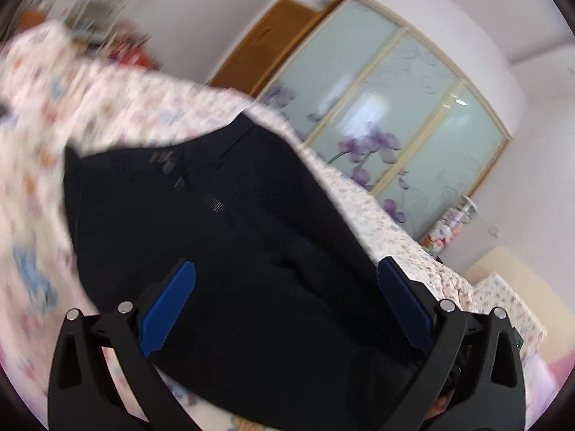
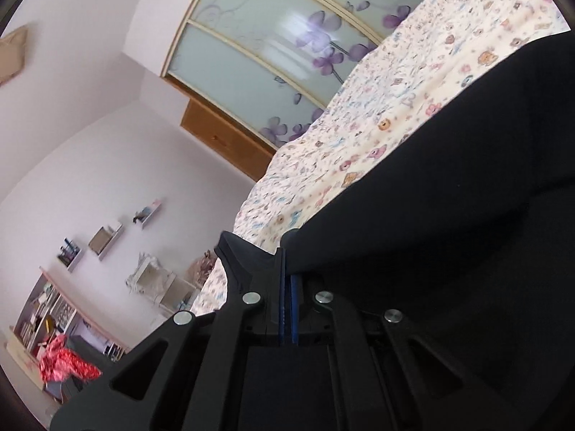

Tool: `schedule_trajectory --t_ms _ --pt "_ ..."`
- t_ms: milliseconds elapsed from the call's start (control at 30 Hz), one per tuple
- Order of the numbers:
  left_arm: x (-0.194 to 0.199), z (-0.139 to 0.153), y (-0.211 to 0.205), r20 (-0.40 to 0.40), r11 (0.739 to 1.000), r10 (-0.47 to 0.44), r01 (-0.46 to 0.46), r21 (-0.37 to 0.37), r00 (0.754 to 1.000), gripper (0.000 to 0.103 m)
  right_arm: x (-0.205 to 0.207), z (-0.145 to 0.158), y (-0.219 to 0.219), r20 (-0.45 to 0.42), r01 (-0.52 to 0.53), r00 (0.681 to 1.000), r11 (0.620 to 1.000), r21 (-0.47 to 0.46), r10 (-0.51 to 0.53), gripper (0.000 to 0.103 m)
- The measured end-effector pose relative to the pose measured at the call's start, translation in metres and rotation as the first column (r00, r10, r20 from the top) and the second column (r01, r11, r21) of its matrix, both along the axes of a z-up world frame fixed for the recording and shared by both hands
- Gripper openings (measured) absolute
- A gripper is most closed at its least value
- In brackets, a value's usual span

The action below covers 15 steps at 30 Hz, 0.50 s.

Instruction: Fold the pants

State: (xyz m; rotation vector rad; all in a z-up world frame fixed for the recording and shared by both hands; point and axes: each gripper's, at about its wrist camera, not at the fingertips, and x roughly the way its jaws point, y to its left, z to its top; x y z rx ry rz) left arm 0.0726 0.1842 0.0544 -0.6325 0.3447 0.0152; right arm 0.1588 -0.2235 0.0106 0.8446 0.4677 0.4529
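Dark navy pants (image 1: 222,237) lie spread on a bed with a floral sheet (image 1: 107,107), waistband with labels at the far end. My left gripper (image 1: 284,294) is open, its blue pads (image 1: 169,309) spread wide just above the near part of the pants. In the right wrist view the pants (image 2: 467,179) fill the right side. My right gripper (image 2: 287,269) is shut on an edge of the pants fabric, blue pads pressed together.
The floral sheet (image 2: 377,107) covers the bed around the pants. A wardrobe with frosted glass doors and purple flowers (image 1: 395,125) stands beyond the bed. Wall shelves and a cluttered desk (image 2: 72,305) are at the far side of the room.
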Motion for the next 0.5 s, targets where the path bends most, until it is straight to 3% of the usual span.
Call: schedule_trajectory --t_ms 67,133,300,400,500 --pt "0.014 0.019 -0.004 -0.001 0.995 -0.044 0.044 0.088 0.999 0.101 -0.009 -0.002 -0.005 0.016 -0.013 1.000 1.000 -0.009 0.013 0.002" --pt "0.045 0.040 -0.001 -0.044 0.986 -0.128 0.132 0.106 0.991 0.101 -0.016 -0.005 -0.007 0.053 -0.005 0.999 0.997 -0.072 0.008 0.002" --pt "0.143 0.067 0.011 -0.212 0.981 -0.189 0.195 0.011 0.959 0.101 -0.012 -0.020 -0.002 0.050 -0.051 0.997 0.996 -0.073 0.055 0.002" --pt "0.200 0.063 0.011 -0.293 0.977 -0.214 0.208 -0.053 0.932 0.101 -0.007 -0.025 -0.007 0.042 -0.072 0.996 0.996 -0.053 0.074 0.002" --pt "0.244 0.048 0.014 -0.321 0.972 -0.223 0.185 -0.145 0.920 0.101 -0.005 -0.027 -0.009 0.034 -0.091 0.995 0.995 -0.044 0.092 0.002"
